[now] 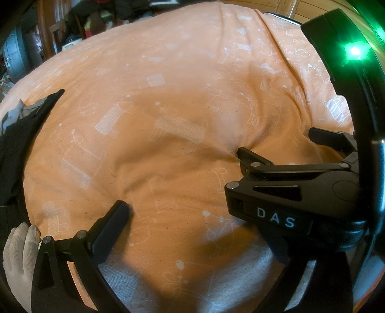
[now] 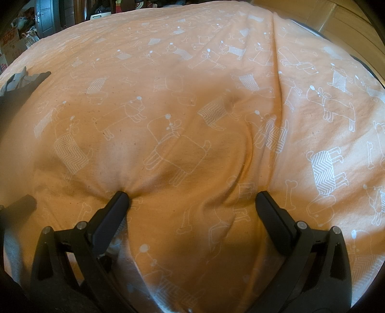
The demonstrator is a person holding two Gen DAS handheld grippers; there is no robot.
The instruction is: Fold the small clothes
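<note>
left wrist view first, and a lot is hidden: only one finger [image 1: 118,214] of the left gripper [image 1: 187,211] shows clearly, low on the left, while the other side of the picture is filled by the right gripper [image 1: 276,146], marked "das", crossing in front. a white-gloved hand [image 1: 19,250] peeks in at the bottom left, cut off by the frame. so for the left jaws, cannot tell from this angle whether they are released or clenched.

over to the right wrist view: the right gripper [image 2: 192,199] has its jaws spread wide, released, both fingertips [image 2: 121,198] pressing into the orange bed cover [image 2: 192,96] with its white dog print, nothing between them but the cover itself, which puckers at the left tip.

and the small clothes? a dark garment [image 1: 21,134] with a bit of grey fabric [image 1: 12,118] lies bunched at the left edge of the bed, partly cut off by the frame, its shape hard to make out. in the right wrist view the same dark garment [image 2: 21,89] sits far out at the left edge, well apart from the right jaws. it is nearer the left gripper's side, yet not touching the visible finger. beyond the far edge of the bed, the room clutter [image 1: 91,21] is blurred.
</note>
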